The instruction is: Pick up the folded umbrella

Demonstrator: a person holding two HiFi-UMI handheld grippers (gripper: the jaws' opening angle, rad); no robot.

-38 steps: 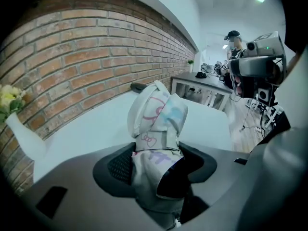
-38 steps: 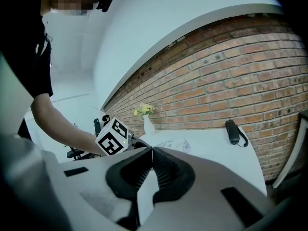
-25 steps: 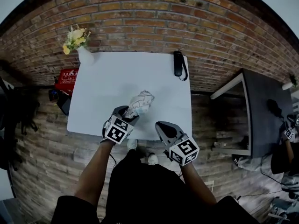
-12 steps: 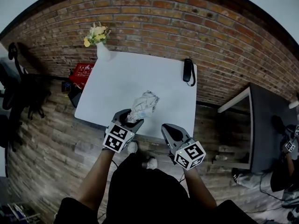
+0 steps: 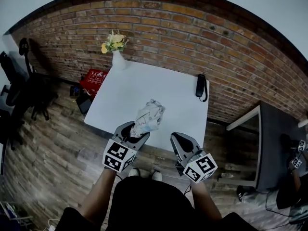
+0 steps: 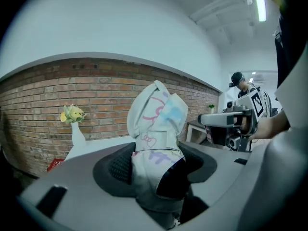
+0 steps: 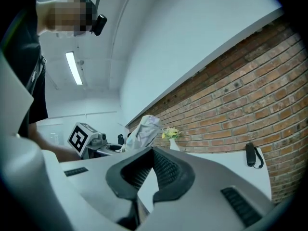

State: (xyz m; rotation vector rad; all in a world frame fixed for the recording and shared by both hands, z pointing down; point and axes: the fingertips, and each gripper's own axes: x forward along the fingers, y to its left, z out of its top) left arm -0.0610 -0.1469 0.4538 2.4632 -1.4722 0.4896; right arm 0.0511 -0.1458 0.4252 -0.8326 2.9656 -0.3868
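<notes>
The folded umbrella [image 5: 149, 116], a pale bundle with pink and blue print, is held up over the near edge of the white table [image 5: 163, 83]. My left gripper [image 5: 135, 130] is shut on its lower end. In the left gripper view the umbrella [image 6: 156, 124] stands upright between the two dark pads of the left gripper [image 6: 155, 163], which press on its sides. My right gripper [image 5: 179, 139] hovers to the right, level with the left, jaws together and empty. In the right gripper view the right gripper [image 7: 153, 153] has its tips touching, and the umbrella [image 7: 145, 129] shows beyond them.
A white vase of yellow flowers [image 5: 116, 48] stands at the table's far left corner; a black phone handset [image 5: 201, 86] lies at its far right edge. A red box [image 5: 95, 77] and a black chair [image 5: 21, 83] are on the floor at left, a dark desk [image 5: 275, 138] at right.
Both grippers have risen, the left more, carrying the umbrella up and off the table. The head view now sees more of the brick wall and floor.
</notes>
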